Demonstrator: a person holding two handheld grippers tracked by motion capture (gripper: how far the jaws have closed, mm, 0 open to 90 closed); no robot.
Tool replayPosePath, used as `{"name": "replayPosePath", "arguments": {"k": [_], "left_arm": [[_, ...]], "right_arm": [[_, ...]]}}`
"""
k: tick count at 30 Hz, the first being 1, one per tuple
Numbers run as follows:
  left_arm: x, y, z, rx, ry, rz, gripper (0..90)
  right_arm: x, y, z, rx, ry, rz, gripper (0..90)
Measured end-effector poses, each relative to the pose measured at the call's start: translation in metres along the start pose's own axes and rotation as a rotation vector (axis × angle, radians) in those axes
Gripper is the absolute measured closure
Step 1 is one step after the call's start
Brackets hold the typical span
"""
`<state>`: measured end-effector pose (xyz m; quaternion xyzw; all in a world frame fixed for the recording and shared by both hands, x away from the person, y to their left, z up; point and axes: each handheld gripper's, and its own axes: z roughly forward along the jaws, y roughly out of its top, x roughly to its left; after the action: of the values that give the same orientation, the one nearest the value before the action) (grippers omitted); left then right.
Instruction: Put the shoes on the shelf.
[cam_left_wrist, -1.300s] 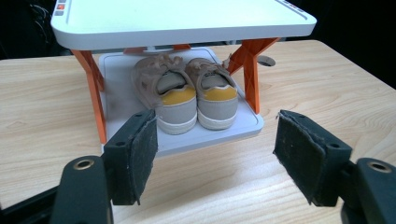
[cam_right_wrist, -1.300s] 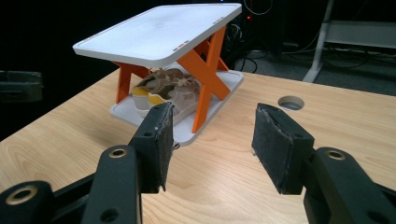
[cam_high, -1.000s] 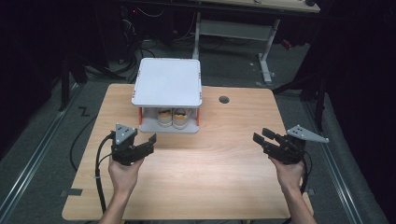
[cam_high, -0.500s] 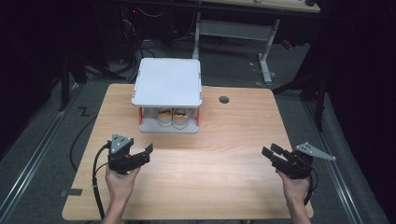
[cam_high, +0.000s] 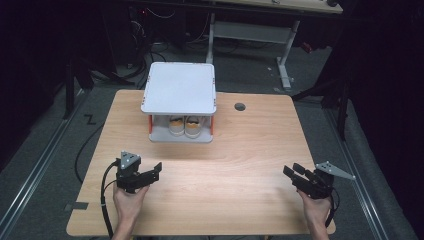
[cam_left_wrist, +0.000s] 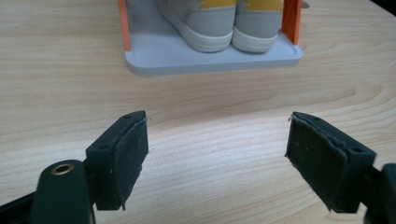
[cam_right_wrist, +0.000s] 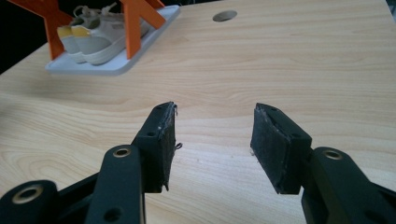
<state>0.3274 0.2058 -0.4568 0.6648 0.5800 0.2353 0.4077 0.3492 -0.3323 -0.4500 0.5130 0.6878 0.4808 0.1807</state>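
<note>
- A wooden tabletop carries a small grey rack with orange posts near its far edge.
- A pair of grey-and-yellow shoes sits on the rack's lower shelf.
- The left tool, jaws spread and empty, hovers near the front-left.
- The right tool, also spread and empty, is at front-right.

A rectangular counter of pale wood-grain laminate is seen from above. A small two-tier rack with grey trays and orange uprights is set on it, well ahead of the left tongs and far off to the left of the right tongs. A round cable hole is cut into the far part of the counter, ahead of the right tongs. Bare wood is seen beneath both tongs.
</note>
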Motion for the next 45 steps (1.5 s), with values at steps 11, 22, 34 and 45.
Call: {"name": "replayPosePath", "arguments": {"k": [11,22,34,45], "left_arm": [[0.006,-0.012,0.02,0.067,0.052,0.007,20.1],[0.005,-0.02,0.047,0.142,0.145,0.059,19.8],[0.006,-0.022,0.056,0.142,0.174,0.067,19.6],[0.006,-0.022,0.056,0.144,0.168,0.074,19.7]], "right_arm": [[-0.008,-0.009,0.018,0.07,-0.082,-0.027,46.5],[-0.017,-0.02,0.043,0.174,-0.199,-0.073,43.4],[-0.017,-0.024,0.055,0.212,-0.269,-0.122,42.9],[-0.016,-0.024,0.056,0.215,-0.274,-0.13,42.7]]}}
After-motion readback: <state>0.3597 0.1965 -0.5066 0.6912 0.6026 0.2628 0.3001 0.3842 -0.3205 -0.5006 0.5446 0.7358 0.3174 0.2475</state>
